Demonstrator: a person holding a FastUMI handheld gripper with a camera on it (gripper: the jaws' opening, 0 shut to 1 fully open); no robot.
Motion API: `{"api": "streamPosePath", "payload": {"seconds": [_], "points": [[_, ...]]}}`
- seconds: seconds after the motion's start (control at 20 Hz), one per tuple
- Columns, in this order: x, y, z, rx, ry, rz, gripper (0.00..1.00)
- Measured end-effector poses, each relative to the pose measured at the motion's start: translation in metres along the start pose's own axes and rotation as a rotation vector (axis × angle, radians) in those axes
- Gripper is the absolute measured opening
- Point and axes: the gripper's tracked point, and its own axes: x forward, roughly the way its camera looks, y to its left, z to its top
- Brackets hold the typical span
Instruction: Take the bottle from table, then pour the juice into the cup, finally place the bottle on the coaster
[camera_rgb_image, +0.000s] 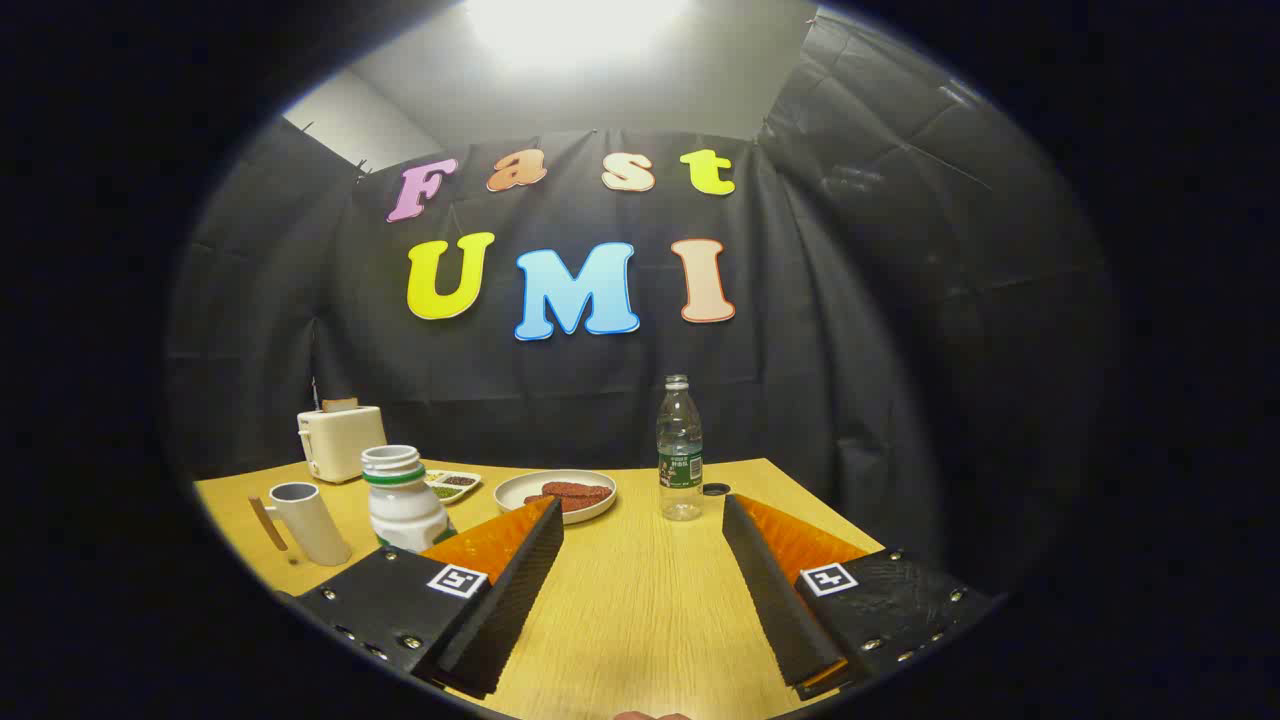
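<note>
My gripper (642, 510) is open above the wooden table (630, 610), with nothing between its fingers. A clear plastic bottle (680, 450) with a green label and no cap stands upright just beyond the right fingertip. Right beside it lies a small dark round coaster (716, 489). A white bottle (400, 500) with a green band and an open neck stands upright behind the left finger, which hides its base. Left of that bottle is a white cup (310, 522) with a wooden handle.
A white plate (520, 492) with reddish-brown food lies beyond the left fingertip. Behind it is a small divided dish (454, 484), and a cream toaster (342, 440) stands at the table's far left corner. The table's right edge runs close behind the right finger.
</note>
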Motion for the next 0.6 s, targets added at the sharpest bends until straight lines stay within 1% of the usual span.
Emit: {"api": "streamPosePath", "payload": {"seconds": [0.1, 0.3, 0.45, 0.6], "points": [[-0.018, 0.012, 0.009, -0.013, -0.01, -0.006, 0.98], [-0.048, 0.049, 0.019, -0.054, -0.037, 0.038, 0.98], [-0.055, 0.057, 0.022, -0.041, -0.052, 0.039, 0.98], [-0.056, 0.068, 0.011, -0.01, -0.018, 0.049, 0.98]]}}
